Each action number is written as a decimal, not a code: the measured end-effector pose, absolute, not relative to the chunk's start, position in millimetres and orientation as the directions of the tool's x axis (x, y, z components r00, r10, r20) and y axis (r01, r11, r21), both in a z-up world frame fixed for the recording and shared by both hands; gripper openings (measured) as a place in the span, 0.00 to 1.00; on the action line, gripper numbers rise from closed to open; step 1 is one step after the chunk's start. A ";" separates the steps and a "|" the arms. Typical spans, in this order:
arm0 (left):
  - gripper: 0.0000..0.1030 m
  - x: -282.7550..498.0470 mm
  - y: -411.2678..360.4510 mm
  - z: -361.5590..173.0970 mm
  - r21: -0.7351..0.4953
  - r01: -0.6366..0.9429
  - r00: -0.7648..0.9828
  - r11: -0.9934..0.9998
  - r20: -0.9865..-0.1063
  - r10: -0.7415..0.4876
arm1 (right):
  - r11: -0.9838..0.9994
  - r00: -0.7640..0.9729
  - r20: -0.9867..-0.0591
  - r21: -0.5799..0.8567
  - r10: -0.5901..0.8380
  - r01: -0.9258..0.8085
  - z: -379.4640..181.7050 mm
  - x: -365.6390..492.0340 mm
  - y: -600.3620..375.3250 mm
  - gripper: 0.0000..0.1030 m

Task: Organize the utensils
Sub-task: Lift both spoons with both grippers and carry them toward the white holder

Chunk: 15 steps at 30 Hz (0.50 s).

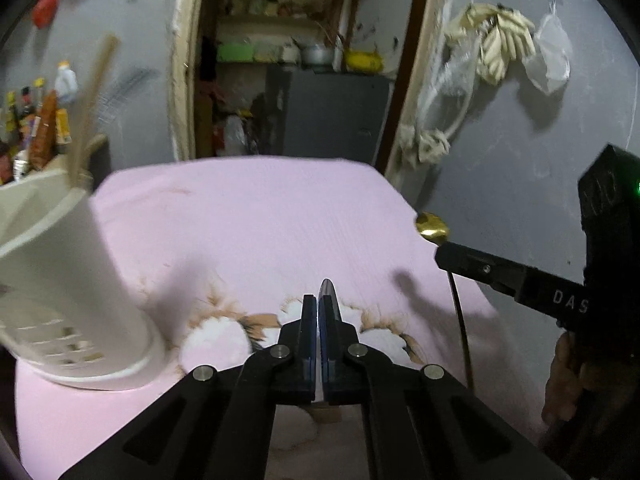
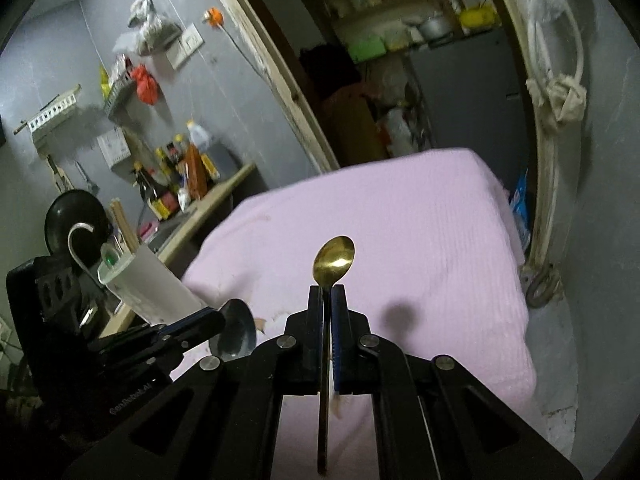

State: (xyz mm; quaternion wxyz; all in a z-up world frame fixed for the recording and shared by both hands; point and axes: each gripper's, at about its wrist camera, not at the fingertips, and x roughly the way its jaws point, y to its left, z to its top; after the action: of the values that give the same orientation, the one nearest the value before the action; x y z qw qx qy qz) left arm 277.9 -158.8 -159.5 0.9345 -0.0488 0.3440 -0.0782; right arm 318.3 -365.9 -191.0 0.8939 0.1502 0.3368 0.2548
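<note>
Above the pink cloth point(image 1: 248, 232), the left gripper point(image 1: 319, 308) was clenched on a silver spoon point(image 2: 236, 332) and the right gripper point(image 2: 329, 300) on a gold spoon point(image 2: 334, 260), its bowl poking past the fingertips, while the white utensil holder point(image 1: 68, 288) stood at the cloth's left edge.

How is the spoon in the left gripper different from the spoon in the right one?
The silver spoon is grey steel; the gold spoon is shiny yellow. The silver spoon's bowl looks rounder and bigger, though it sits nearer the camera. The left gripper holds silver, the right gripper holds gold. Both are clamped by shut jaws above the pink cloth.
</note>
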 end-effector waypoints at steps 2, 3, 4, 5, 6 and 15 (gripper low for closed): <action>0.02 273.4 -152.0 -152.5 -0.147 0.097 0.772 0.984 -0.613 -0.167 | 0.830 0.669 -0.504 0.431 0.546 -0.353 -183.5 314.1 -362.7 0.03; 0.02 270.9 -148.2 -148.6 -0.146 0.090 0.783 0.985 -0.601 -0.160 | 0.832 0.680 -0.494 0.428 0.542 -0.353 -179.2 311.4 -361.9 0.02; 0.02 269.6 -146.2 -145.4 -0.142 0.085 0.791 0.986 -0.593 -0.154 | 0.834 0.690 -0.484 0.425 0.538 -0.352 -175.9 309.5 -359.9 0.02; 0.02 267.3 -143.0 -142.0 -0.140 0.082 0.800 0.987 -0.581 -0.149 | 0.836 0.697 -0.478 0.422 0.535 -0.351 -173.3 306.5 -357.1 0.02; 0.02 265.3 -139.6 -138.4 -0.139 0.081 0.808 0.987 -0.571 -0.147 | 0.837 0.707 -0.468 0.419 0.531 -0.351 -169.4 304.4 -354.1 0.02; 0.02 239.6 -108.8 -103.4 -0.136 0.068 0.866 0.988 -0.485 -0.126 | 0.850 0.750 -0.426 0.397 0.505 -0.347 -140.3 284.5 -328.9 0.02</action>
State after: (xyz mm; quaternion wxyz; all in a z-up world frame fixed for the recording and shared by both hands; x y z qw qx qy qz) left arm 239.6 -108.8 -103.4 0.9641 -0.0572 0.2543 -0.0502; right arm 284.5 -328.9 -140.3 0.9238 0.1478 0.2676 0.2306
